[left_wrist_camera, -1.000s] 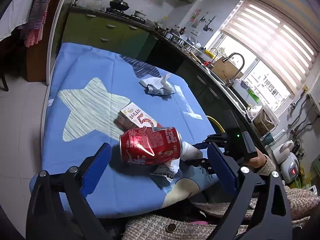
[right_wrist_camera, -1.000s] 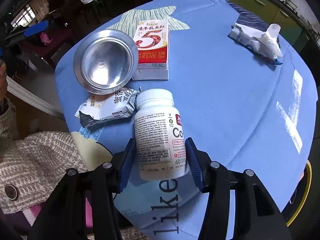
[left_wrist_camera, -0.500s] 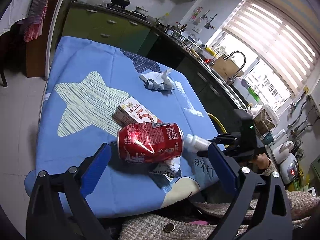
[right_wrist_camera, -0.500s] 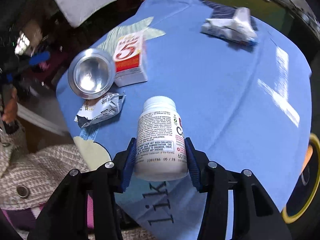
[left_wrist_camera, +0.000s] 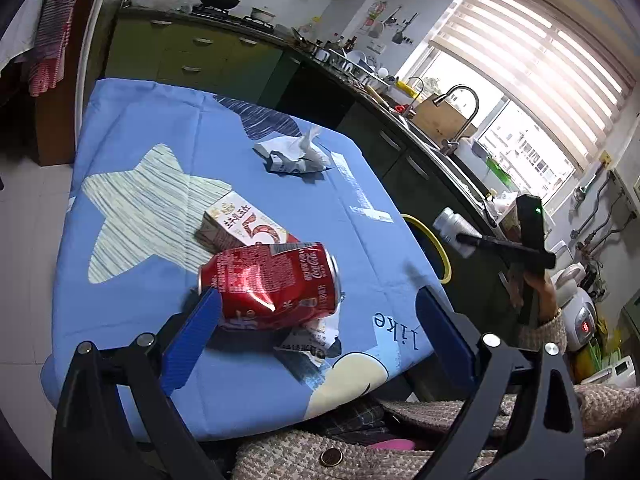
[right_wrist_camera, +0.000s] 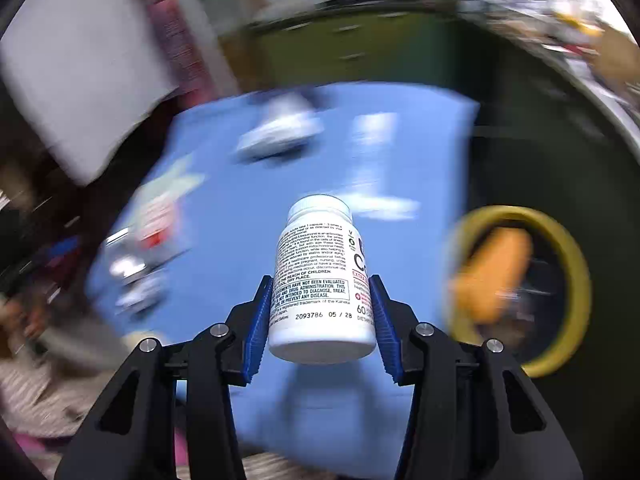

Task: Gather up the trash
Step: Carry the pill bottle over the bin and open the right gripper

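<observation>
My right gripper (right_wrist_camera: 322, 316) is shut on a white pill bottle (right_wrist_camera: 320, 276) and holds it in the air above the table's right edge. In the left wrist view the bottle (left_wrist_camera: 450, 224) hangs near the yellow-rimmed bin (left_wrist_camera: 438, 252). The bin (right_wrist_camera: 576, 280) has an orange item inside. My left gripper (left_wrist_camera: 316, 332) is open around a dented red cola can (left_wrist_camera: 272, 288) lying on the blue cloth. A milk carton (left_wrist_camera: 244, 224), a torn wrapper (left_wrist_camera: 312, 340) and crumpled tissue (left_wrist_camera: 296, 152) lie on the table.
The blue tablecloth (left_wrist_camera: 152, 148) covers a small table. Green kitchen cabinets (left_wrist_camera: 192, 56) and a counter with a sink (left_wrist_camera: 452, 120) run behind and to the right. The person's knitted sleeve (left_wrist_camera: 552, 324) is at the right.
My right gripper has lifted the pill bottle off the table and swung it right, towards the bin. My left gripper has moved slightly closer to the can.
</observation>
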